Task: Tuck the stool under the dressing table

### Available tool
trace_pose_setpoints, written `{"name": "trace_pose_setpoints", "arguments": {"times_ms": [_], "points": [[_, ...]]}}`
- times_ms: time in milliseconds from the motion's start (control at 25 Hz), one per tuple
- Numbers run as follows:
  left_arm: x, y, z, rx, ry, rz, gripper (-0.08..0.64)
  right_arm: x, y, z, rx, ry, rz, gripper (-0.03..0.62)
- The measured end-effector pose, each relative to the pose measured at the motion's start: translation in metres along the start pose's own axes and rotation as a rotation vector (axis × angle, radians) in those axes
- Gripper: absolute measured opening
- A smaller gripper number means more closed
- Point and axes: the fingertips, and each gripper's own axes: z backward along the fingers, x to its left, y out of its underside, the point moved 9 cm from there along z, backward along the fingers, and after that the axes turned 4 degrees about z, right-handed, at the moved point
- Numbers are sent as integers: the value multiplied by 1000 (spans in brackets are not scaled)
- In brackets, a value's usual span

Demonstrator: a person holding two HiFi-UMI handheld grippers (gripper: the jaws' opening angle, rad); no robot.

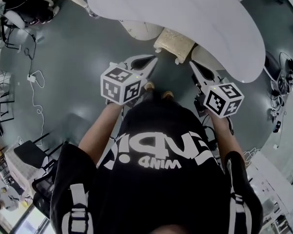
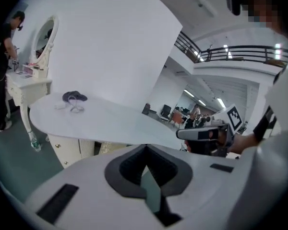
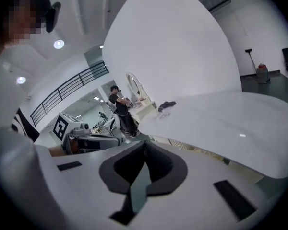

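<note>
left gripper (image 1: 147,61): jaws pressed together, nothing held | right gripper (image 1: 195,66): jaws pressed together, empty | stool (image 1: 173,43): on the floor at the near edge of the dressing table (image 1: 210,23); far part under the top, near part sticking out | small dark corded item (image 2: 74,97): on the tabletop

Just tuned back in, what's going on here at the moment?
A person holds a gripper in each hand, out in front of the chest. The left gripper and right gripper are both shut and empty, and neither touches anything. The stool stands just ahead of them, partly beneath the edge of the white table.
</note>
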Motion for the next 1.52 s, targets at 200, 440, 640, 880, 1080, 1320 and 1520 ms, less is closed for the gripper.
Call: {"name": "trace_pose_setpoints", "arguments": {"times_ms": [200, 440, 640, 880, 1080, 1320, 1520], "points": [[-53, -19, 39, -177, 78, -77, 8, 51, -24, 41, -119, -42, 129, 23], [-88, -31, 68, -339, 13, -218, 9, 72, -28, 57, -129, -44, 228, 23], [-82, -31, 71, -336, -6, -233, 9, 75, -27, 49, -116, -60, 240, 23], [-73, -24, 69, -328, -1, -232, 8, 70, -20, 45, -105, -49, 199, 23], [-68, -23, 65, -314, -14, -219, 9, 66, -20, 39, -95, -21, 213, 23], [-64, -23, 58, -286, -23, -227, 9, 67, -20, 32, -85, -21, 222, 23], [-63, -23, 56, -270, -16, -229, 9, 67, -18, 30, -77, -23, 225, 23]]}}
